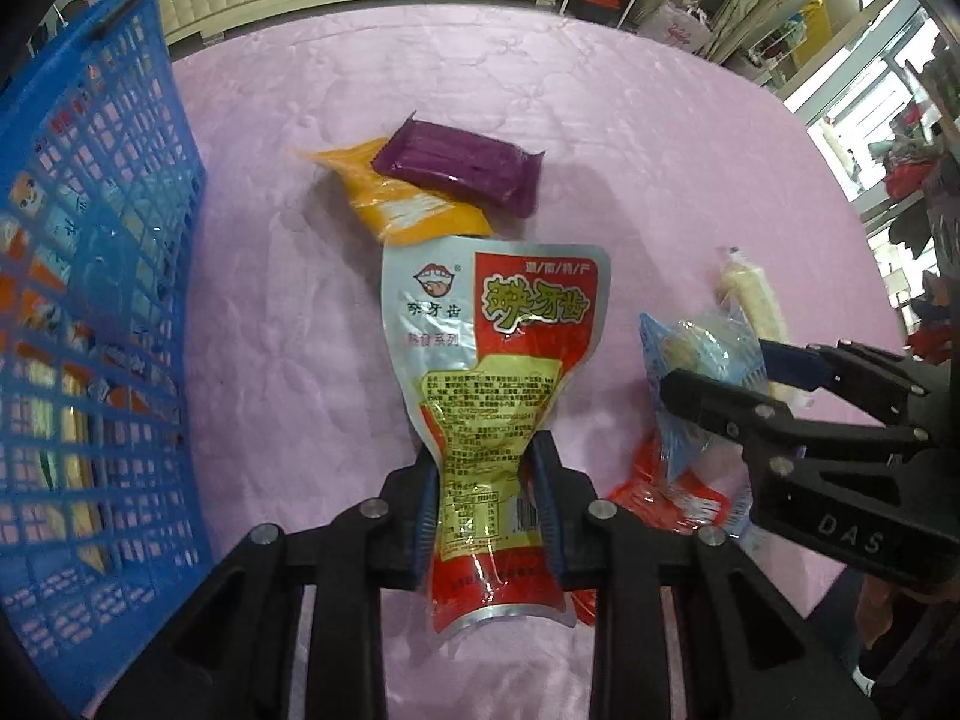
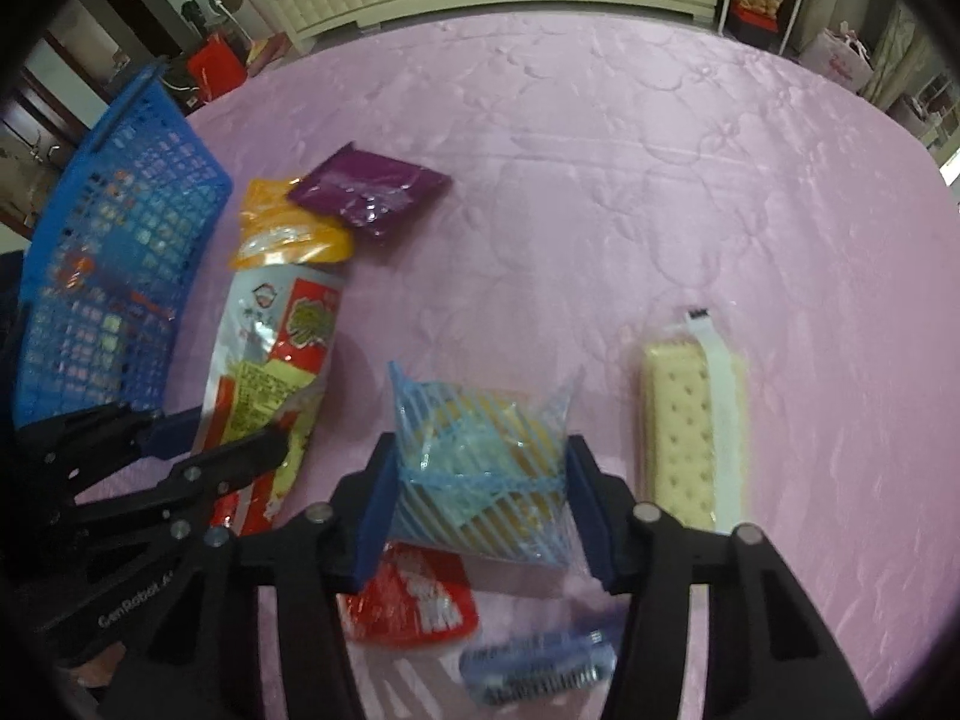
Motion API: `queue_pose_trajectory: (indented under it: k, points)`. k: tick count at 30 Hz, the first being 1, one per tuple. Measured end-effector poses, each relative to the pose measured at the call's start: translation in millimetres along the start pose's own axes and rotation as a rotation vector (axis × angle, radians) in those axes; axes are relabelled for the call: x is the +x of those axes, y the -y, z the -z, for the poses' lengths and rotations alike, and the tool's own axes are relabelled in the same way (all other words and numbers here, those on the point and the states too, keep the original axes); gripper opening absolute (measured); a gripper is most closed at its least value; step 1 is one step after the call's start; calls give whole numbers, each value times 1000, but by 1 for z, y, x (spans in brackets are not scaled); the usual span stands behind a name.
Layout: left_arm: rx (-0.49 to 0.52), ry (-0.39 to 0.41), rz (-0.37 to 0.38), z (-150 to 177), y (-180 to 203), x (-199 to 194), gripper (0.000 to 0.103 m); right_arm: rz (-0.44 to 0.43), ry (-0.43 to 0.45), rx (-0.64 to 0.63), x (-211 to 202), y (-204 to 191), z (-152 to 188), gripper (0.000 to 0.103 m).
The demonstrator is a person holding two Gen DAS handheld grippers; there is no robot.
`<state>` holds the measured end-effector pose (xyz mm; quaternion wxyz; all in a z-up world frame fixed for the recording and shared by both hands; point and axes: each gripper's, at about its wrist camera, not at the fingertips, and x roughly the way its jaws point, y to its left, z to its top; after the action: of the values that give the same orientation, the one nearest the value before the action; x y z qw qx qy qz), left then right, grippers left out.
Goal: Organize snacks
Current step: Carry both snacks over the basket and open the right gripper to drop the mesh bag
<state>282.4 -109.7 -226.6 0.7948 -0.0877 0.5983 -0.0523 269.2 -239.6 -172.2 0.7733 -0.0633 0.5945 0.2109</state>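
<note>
In the left wrist view, the left gripper (image 1: 485,501) is clamped on the lower part of a silver-and-red snack pouch (image 1: 495,360), its blue pads pinching the pouch in at the waist; the pouch carries a cartoon mouth logo, large yellow Chinese characters on a red panel, a yellow block of small print and a barcode near the pad on the right. Above it in the centre of the frame, an orange packet (image 1: 396,198) lies on the pink quilted cloth (image 1: 630,138), with a purple wrapped bar (image 1: 459,165) resting partly on top of it. A blue plastic mesh basket (image 1: 90,300) fills the left edge and already holds several packets, seen dimly through the lattice. At lower right the right gripper (image 1: 714,372), marked "DAS", reaches over a blue-striped clear packet (image 1: 690,360). In the right wrist view, the right gripper (image 2: 480,498) has that blue-striped packet (image 2: 480,474), with yellowish contents, between its blue pads, which appear to touch both sides, though the picture is blurred. A red packet (image 2: 414,594) with white writing lies partly under it, a small blue-and-white wrapper (image 2: 540,660) sits at lower centre, and a clear-wrapped cream sandwich biscuit (image 2: 690,420) lies at right. The gripper at lower left of this view reads "GenRobot".
</note>
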Motion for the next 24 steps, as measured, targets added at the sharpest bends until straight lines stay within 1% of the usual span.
queue_pose_trajectory:
  k: [3, 5, 9, 12, 14, 15, 19, 24]
  points:
    - [11, 26, -18, 4, 7, -17, 26, -1, 29, -13, -19, -4, 6, 58]
    - [16, 51, -19, 8, 11, -32, 26, -2, 53, -19, -35, -2, 5, 58]
    - [26, 107, -14, 17, 19, -67, 26, -14, 104, -27, -65, -9, 15, 58]
    - [34, 148, -13, 27, 18, -92, 26, -23, 146, -36, -91, -18, 25, 58]
    - [40, 181, -9, 43, 19, -115, 26, -23, 175, -49, -106, -26, 27, 58]
    - [42, 195, -8, 46, 18, -123, 26, -23, 186, -54, -111, -32, 22, 58]
    - [44, 250, -16, 55, 8, -159, 26, -39, 241, -79, -140, -55, 25, 58]
    - [34, 309, -44, 63, -19, -199, 26, -71, 282, -120, -155, -89, 18, 58]
